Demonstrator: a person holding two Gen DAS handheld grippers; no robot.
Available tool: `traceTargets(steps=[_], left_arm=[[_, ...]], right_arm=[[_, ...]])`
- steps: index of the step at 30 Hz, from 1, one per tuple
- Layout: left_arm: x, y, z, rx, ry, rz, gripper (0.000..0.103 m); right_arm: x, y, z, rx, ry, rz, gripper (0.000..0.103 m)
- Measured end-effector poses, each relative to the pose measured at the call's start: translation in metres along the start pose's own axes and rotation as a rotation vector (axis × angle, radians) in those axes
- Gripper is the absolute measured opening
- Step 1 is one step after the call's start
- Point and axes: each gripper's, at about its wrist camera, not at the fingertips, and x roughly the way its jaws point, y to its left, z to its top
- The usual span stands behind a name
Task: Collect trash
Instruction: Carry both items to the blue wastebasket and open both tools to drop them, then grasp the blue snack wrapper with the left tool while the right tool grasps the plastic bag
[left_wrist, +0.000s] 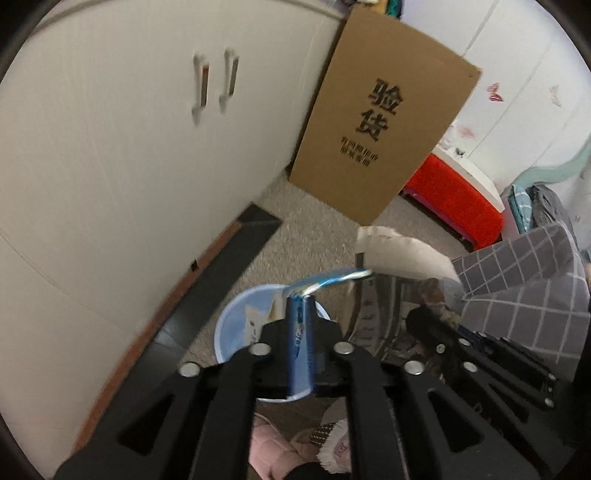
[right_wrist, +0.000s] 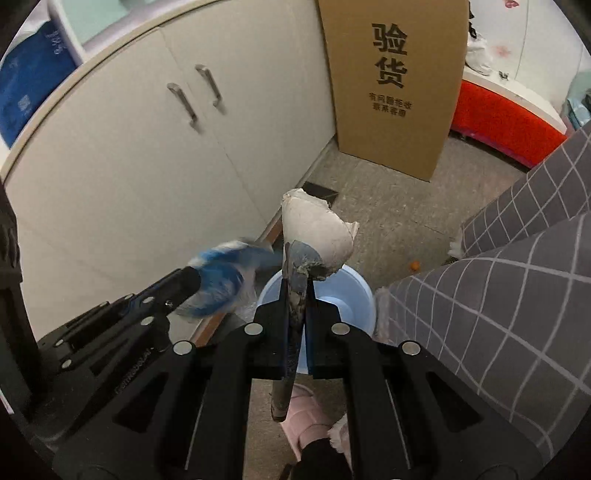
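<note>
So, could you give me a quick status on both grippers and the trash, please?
Left gripper around blue wrapper. Right gripper shut on torn grey cardboard. Both above blue bin. Nothing blocking.

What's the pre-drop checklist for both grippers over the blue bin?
1. Blue bin below both grippers, mouth unobstructed: ok.
2. Right gripper clamped on the torn grey cardboard piece: ok, jaws nearly together on its edge.
3. Left gripper gripping the blue plastic wrapper: cannot tell; the wrapper sits between the jaws, but pad contact is unclear.
4. Cardboard piece lined up over the bin: ok in the right wrist view.
5. Wrapper over the bin: ok in the left wrist view, though in the right wrist view it hangs beside the rim.
6. Pink slippers and grey checked fabric outside the bin mouth: ok.
</note>
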Motion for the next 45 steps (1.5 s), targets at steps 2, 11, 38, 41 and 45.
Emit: traceTargets(steps=[2, 11, 38, 41, 45], left_arm=[[0.003, 0.0, 0.001, 0.009, -0.018, 0.037, 0.047], [-0.003, 0.007, 0.005, 0.008, -0.068, 0.095, 0.07], [-0.037, -0.005, 0.034, 0.001, -0.141, 0.108, 0.079], [-0.063, -0.02, 0.041, 0.016, -0.19, 0.093, 0.079], [-0.102, -0.058, 0.041, 0.074, -0.25, 0.094, 0.08]], right_arm=[[0.003, -0.003, -0.001, 0.014, 0.009, 0.0, 0.007], [0.013, -0.004, 0.003, 0.04, 0.018, 0.006, 0.007], [-0.038, -0.02, 0.024, 0.151, -0.175, -0.104, 0.058], [-0.075, -0.032, 0.023, 0.193, -0.221, -0.089, 0.064], [-0.128, -0.05, 0.015, 0.22, -0.281, -0.071, 0.068]])
